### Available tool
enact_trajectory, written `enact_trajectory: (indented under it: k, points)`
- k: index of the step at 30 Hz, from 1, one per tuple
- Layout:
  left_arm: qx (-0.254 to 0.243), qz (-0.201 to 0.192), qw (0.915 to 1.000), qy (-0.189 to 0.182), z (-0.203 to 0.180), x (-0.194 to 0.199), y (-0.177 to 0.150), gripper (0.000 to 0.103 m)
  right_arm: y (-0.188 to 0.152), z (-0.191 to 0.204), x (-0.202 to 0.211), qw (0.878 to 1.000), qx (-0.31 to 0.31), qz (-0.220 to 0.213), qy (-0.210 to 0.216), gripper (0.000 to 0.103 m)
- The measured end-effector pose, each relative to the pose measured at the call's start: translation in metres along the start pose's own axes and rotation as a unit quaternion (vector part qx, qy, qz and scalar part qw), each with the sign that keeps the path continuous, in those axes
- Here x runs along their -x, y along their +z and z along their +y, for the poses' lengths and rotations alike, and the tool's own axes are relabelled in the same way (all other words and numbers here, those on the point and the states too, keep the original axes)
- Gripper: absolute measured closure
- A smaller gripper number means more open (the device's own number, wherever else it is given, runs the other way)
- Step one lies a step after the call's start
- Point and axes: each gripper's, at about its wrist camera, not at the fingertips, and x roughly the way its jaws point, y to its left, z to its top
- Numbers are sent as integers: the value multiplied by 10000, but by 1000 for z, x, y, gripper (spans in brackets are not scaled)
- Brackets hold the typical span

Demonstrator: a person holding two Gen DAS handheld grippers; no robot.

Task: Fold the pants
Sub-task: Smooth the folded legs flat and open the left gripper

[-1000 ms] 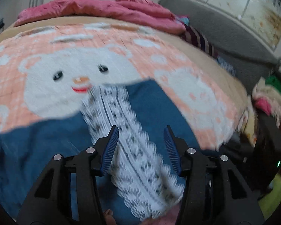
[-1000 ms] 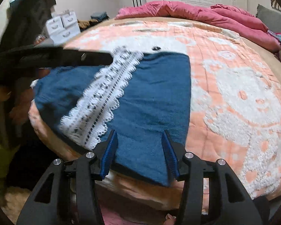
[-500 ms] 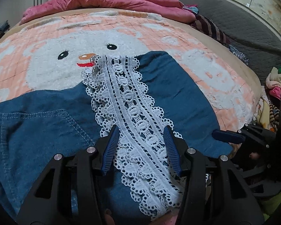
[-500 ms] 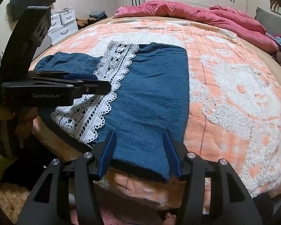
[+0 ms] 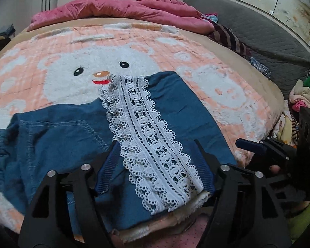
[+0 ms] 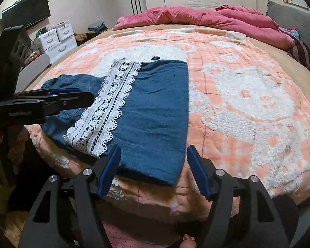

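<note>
Below both open jaws, pants (image 5: 175,111) flat

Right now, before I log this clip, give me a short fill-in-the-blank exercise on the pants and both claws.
1. The white lace strip runs along the blue denim pants, which lie on a peach blanket patterned with ____ bears.
2. The left claw has just been opening; its pads stand on either side of the ____ strip without pressing it.
3. The right claw, also just opened, holds ____.
4. The crumpled quilt at the far end of the bed is ____.

Missing words: white; lace; nothing; pink
</note>
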Motion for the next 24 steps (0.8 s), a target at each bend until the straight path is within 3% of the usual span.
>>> enact_trajectory:
  k: [10,17,24]
  points:
    - [51,-147,9996,218,4,29,-6,24,7,7,19,9996,-9,-248,-164,14]
    - [109,-276,9986,446,14,50,-14,14,16,21,25,9992,103,-317,-207,11]
    - [473,-377,9963,612,43,70,-25,10,32,37,22,9991,274,-279,-170,8]
